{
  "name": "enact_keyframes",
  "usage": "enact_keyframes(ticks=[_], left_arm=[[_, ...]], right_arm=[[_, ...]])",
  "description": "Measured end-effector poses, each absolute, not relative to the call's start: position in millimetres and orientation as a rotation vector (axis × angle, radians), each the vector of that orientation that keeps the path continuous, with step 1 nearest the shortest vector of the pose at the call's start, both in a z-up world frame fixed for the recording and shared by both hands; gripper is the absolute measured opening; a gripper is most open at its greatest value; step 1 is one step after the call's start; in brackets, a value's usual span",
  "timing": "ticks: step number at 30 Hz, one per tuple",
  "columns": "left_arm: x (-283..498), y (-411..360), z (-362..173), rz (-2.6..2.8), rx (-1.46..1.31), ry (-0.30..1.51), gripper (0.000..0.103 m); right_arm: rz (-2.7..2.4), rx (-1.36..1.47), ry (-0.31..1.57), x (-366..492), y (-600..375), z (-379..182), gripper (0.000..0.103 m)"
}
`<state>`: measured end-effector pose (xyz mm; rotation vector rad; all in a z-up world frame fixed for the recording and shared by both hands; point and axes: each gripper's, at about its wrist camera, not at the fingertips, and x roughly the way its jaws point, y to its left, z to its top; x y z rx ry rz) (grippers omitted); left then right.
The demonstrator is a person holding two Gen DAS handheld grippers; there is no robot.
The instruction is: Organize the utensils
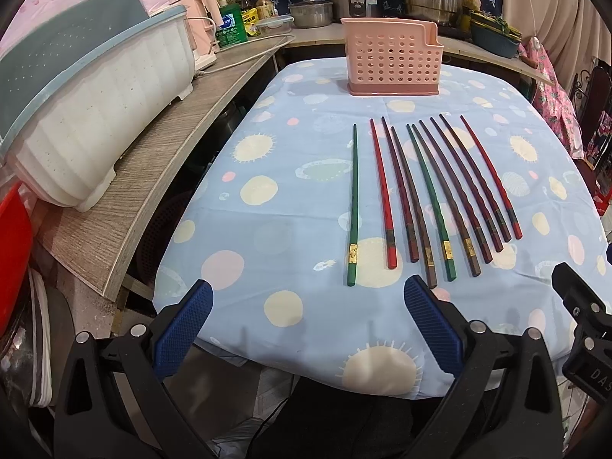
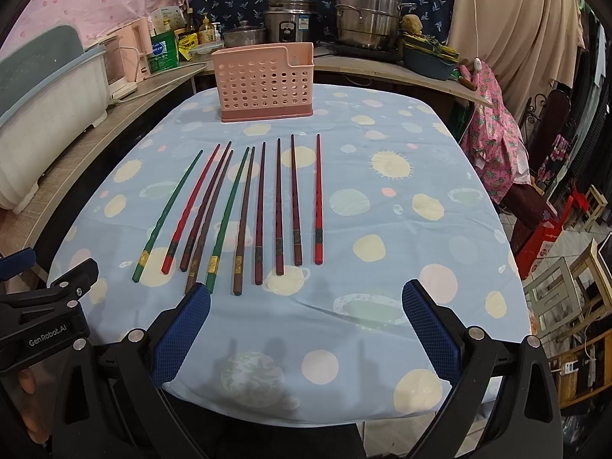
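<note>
**A:** Left wrist view first. Your left gripper is spread wide with nothing between the blue pads, hanging over the near edge of the desk. Ten chopsticks lie in a row on the spotted blue cloth, thick ends toward you. The green one on the far left sits a bit apart from the rest. The pink perforated holder stands upright at the far end, well apart from the chopstick tips. You can also catch the black body of your right gripper poking in at the right edge.

**B:** And the stuff on the side?

**A:** A white dish rack with a blue rim on the wooden shelf to the left, pots and bottles along the back.

**B:** Right wrist view?

**A:** Same deal. Your right gripper is released too, pads wide, holding nothing. The chopsticks fan out ahead and slightly left of it, and the near end of one brown stick runs up against the left pad's tip; can't tell if it touches. The holder is straight back past them. Your left gripper shows at the left edge.
</note>
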<state>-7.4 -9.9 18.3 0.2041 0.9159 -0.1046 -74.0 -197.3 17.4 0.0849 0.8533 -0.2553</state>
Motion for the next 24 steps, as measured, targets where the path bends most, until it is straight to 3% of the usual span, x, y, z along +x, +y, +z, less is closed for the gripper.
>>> enact_keyframes(ticks=[24], left_arm=[[-7.2,-11.5,17.5,-0.104,0.204,0.917,0.094]], right_arm=[[-0.256,0.084,0.853,-74.2,-196.9,16.5,0.096]])
